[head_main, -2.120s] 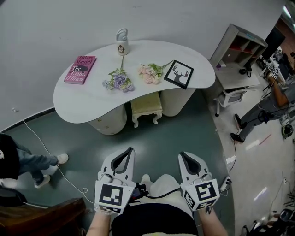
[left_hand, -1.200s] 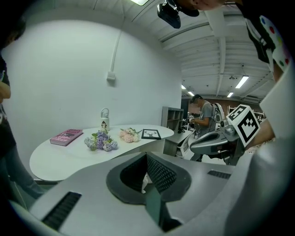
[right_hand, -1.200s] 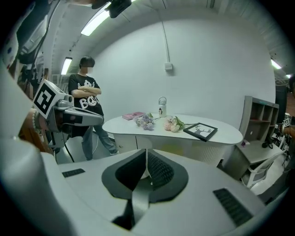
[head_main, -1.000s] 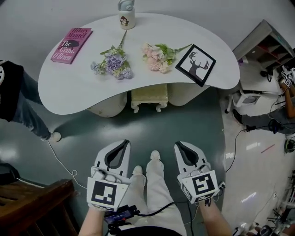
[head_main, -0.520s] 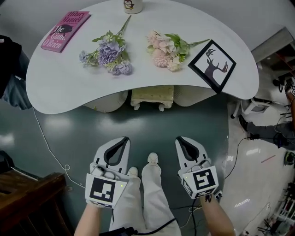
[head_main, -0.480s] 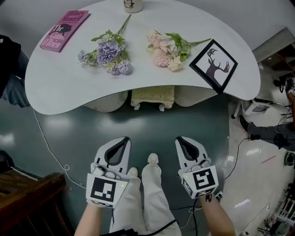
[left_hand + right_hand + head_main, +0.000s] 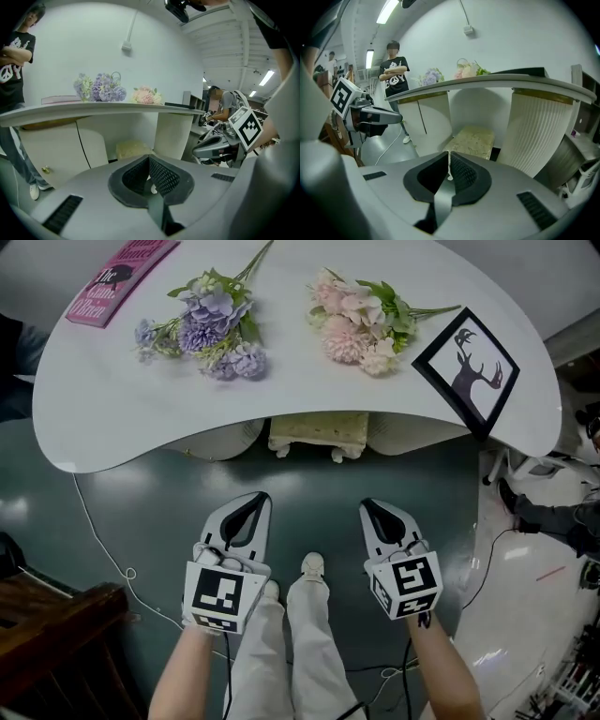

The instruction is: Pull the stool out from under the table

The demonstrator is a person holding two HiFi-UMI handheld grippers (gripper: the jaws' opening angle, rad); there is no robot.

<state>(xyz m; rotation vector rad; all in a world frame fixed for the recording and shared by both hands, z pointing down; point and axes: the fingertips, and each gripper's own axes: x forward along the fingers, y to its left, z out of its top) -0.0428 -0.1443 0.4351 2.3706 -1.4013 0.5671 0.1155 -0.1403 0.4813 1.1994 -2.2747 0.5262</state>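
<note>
A cream stool (image 7: 319,434) with carved legs stands tucked under the white kidney-shaped table (image 7: 309,381), between its two ribbed pedestals. Only its front edge shows in the head view. The right gripper view shows its padded seat (image 7: 474,138) ahead; in the left gripper view the stool (image 7: 131,149) lies beyond the jaws. My left gripper (image 7: 255,499) and right gripper (image 7: 367,506) are both shut and empty, held side by side above the floor, well short of the stool.
On the tabletop lie a pink book (image 7: 117,277), purple flowers (image 7: 211,334), pink flowers (image 7: 361,320) and a framed deer picture (image 7: 476,362). A person in a black shirt (image 7: 395,75) stands left of the table. A white cable (image 7: 98,540) trails over the floor. Dark wooden furniture (image 7: 47,634) sits lower left.
The table and stool have come nearer and slid down the head view as I step forward. Both grippers stay shut and keep their place relative to me.
</note>
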